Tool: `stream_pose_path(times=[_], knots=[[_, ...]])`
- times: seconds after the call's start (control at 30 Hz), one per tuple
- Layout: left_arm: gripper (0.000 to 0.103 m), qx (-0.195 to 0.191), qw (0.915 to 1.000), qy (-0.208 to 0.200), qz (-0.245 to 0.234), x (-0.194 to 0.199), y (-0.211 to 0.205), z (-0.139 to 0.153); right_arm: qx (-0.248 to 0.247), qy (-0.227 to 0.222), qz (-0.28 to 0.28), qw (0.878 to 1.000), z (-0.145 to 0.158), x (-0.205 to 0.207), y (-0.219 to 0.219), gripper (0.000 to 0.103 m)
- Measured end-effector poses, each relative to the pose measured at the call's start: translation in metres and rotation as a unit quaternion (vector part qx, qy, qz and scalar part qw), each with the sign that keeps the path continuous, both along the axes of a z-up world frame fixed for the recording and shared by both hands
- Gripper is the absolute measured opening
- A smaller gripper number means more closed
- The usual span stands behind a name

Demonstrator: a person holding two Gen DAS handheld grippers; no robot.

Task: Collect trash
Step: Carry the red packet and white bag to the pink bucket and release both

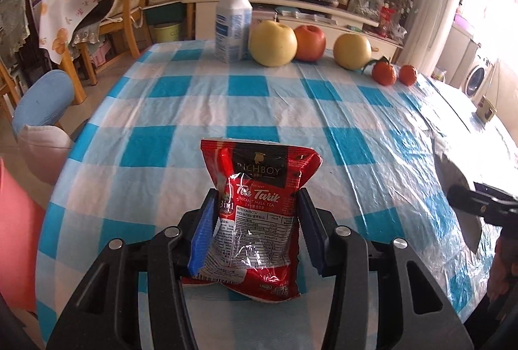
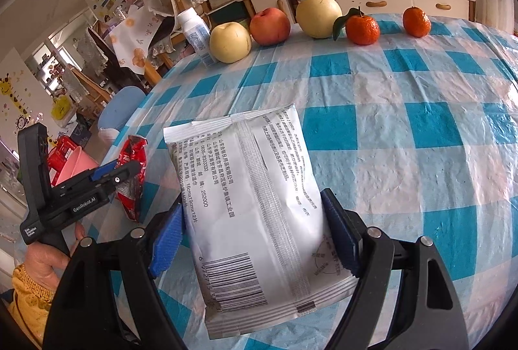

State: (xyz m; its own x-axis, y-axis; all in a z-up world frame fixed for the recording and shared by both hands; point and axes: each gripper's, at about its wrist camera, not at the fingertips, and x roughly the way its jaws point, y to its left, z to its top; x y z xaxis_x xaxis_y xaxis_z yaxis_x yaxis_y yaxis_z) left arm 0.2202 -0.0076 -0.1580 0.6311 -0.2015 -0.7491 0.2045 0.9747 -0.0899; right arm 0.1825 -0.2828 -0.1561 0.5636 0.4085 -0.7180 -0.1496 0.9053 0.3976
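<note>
I have the red tea sachet point(image 1: 255, 214) pinched in my left tongs point(image 1: 255, 230); both blue pads press its sides, and the packet stands nearly upright with its lower edge hanging clear above the checked cloth of the counter point(image 1: 181, 110), near the counter's near edge. From the right wrist view I see that same sachet point(image 2: 132, 175) held off the left edge of the counter, over a pink bin point(image 2: 76, 164) that stands on the floor below it, and the hand point(image 2: 45, 256) gripping the left tool.

My right tongs point(image 2: 255, 240) stand wide, one pad on each side of a white wipes packet point(image 2: 252, 207) that lies flat on the cloth, printed back and barcode upward, close to the near edge. Both pads sit right against its sides, but I cannot tell whether they are squeezing it.

Along the far edge of the counter stand a white bottle point(image 1: 233, 23), a yellow pear point(image 1: 273, 43), a red apple point(image 1: 309, 42), a second yellow pear point(image 1: 352, 51) and two tangerines point(image 1: 384, 73), in a loose row and well apart from both packets.
</note>
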Motion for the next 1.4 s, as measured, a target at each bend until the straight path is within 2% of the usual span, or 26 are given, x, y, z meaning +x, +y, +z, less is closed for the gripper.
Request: stream_pose_path(times=[0.17, 0.77, 1.4], knots=[[0.050, -0.011, 0.9999, -0.001, 0.009, 0.001, 0.013, -0.001, -0.008, 0.001, 0.007, 1.000, -0.003, 0.000, 0.009, 0.079], [0.049, -0.027, 0.9986, -0.037, 0.024, -0.001, 0.044, 0.019, 0.027, 0.014, 0.024, 0.999, -0.006, -0.001, 0.036, 0.079], [0.049, -0.075, 0.9941, -0.068, 0.038, -0.011, 0.081, 0.042, 0.017, 0.000, 0.037, 0.999, 0.011, -0.007, 0.076, 0.079]])
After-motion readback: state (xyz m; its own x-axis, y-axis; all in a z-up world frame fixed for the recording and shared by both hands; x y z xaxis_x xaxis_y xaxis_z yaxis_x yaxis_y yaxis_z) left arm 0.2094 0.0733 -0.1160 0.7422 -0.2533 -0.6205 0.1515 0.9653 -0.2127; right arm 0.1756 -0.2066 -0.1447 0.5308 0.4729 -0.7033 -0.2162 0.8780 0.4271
